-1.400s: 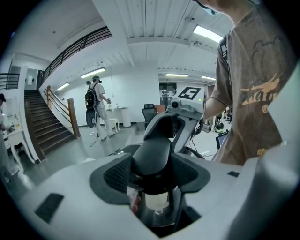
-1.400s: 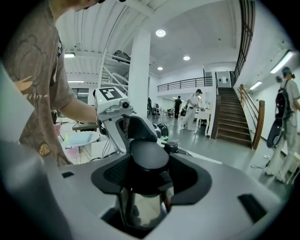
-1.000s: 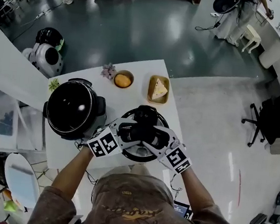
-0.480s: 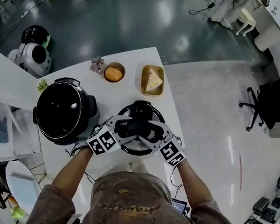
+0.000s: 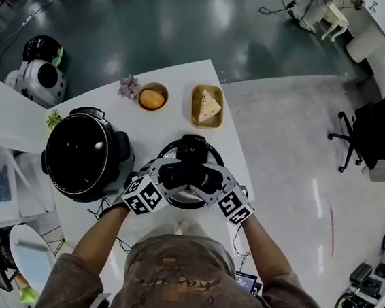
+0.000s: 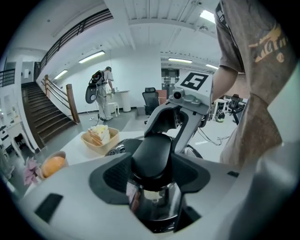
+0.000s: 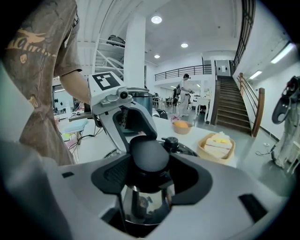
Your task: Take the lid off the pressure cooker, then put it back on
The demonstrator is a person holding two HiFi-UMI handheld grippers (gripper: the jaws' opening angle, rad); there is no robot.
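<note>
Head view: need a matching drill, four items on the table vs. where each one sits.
Items:
1. pressure cooker pot
2. lid
3. orange
4. cake slice

Places:
a. in the wooden tray, far right
b. in the round bowl, beside a small flower
c. nearest the person, held in the jaws of the left gripper and right gripper
d. leftmost, uncovered

Pairs: 1-d, 2-c, 3-b, 4-a

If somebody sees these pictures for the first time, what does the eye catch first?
The left gripper and the right gripper both clamp the black knob of the lid, over the middle of the white table. To its left stands the pressure cooker, open.
</note>
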